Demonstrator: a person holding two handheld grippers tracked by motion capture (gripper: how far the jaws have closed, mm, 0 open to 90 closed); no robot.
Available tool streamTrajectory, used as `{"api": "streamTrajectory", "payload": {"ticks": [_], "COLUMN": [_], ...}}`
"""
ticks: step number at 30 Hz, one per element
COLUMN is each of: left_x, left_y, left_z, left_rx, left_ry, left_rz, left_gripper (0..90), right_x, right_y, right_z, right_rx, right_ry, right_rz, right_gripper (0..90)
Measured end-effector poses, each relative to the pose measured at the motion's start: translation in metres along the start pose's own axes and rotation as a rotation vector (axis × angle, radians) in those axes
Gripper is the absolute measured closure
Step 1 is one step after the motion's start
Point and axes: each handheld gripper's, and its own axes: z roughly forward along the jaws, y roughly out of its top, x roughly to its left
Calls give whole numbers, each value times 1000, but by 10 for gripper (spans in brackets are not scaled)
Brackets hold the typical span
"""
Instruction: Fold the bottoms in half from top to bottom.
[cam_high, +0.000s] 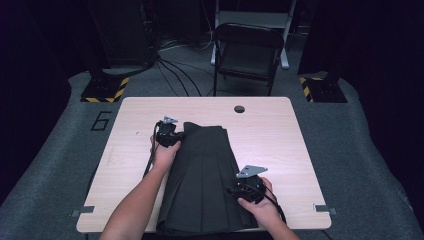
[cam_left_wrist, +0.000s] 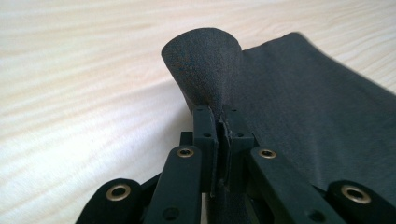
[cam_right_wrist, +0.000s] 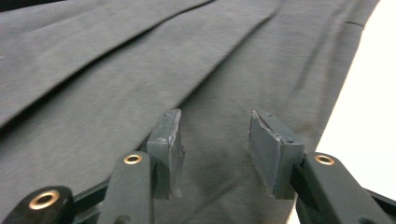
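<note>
Dark grey pleated cloth, a skirt (cam_high: 207, 180), lies at the middle of the pale wooden surface (cam_high: 280, 135) in the high view, its narrow end toward the upper centre of the frame and its wide hem at the lower edge.

At centre left of that view we see our left gripper (cam_high: 168, 135) at the skirt's upper left corner, the hand (cam_high: 164, 154) behind it resting on the cloth's edge. In the left gripper view its fingers (cam_left_wrist: 205, 140) are pressed together at the lower centre of the frame with a fold of the cloth (cam_left_wrist: 205, 70) pinched between them; the fold bulges up above the tips, and the rest of the skirt spreads to the right.

At lower right of the high view, our right gripper (cam_high: 248, 187) sits over the skirt's right side, near its edge. In the right gripper view its fingers (cam_right_wrist: 167, 149) stand wide apart just above the cloth, gripping nothing, with bare surface at the frame's right edge.
</note>
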Motion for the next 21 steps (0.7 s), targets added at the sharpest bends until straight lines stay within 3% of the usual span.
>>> {"api": "streamTrajectory", "payload": {"ticks": [4, 5, 11, 14, 17, 21], "left_x": [-6, -6, -9, -15, -23, -34], "left_y": [13, 17, 33, 35, 36, 35], "left_z": [-8, -10, -26, -32, -40, -48], "left_rx": [-39, -40, -85, -113, -121, -141], "left_ry": [5, 6, 23, -2, -22, -67], "left_rz": [36, 57, 92, 98, 147, 172], "left_gripper": [859, 859, 859, 859, 859, 860], "right_x": [7, 8, 11, 10, 8, 7], "right_y": [0, 0, -2, -1, -2, -2], "right_z": [8, 10, 18, 19, 21, 22], "right_rx": [32, 41, 64, 70, 75, 75], "right_ry": [26, 29, 38, 45, 47, 45], "right_rz": [-47, -51, -57, -41, -33, -34], "right_gripper": [535, 535, 535, 533, 532, 532]}}
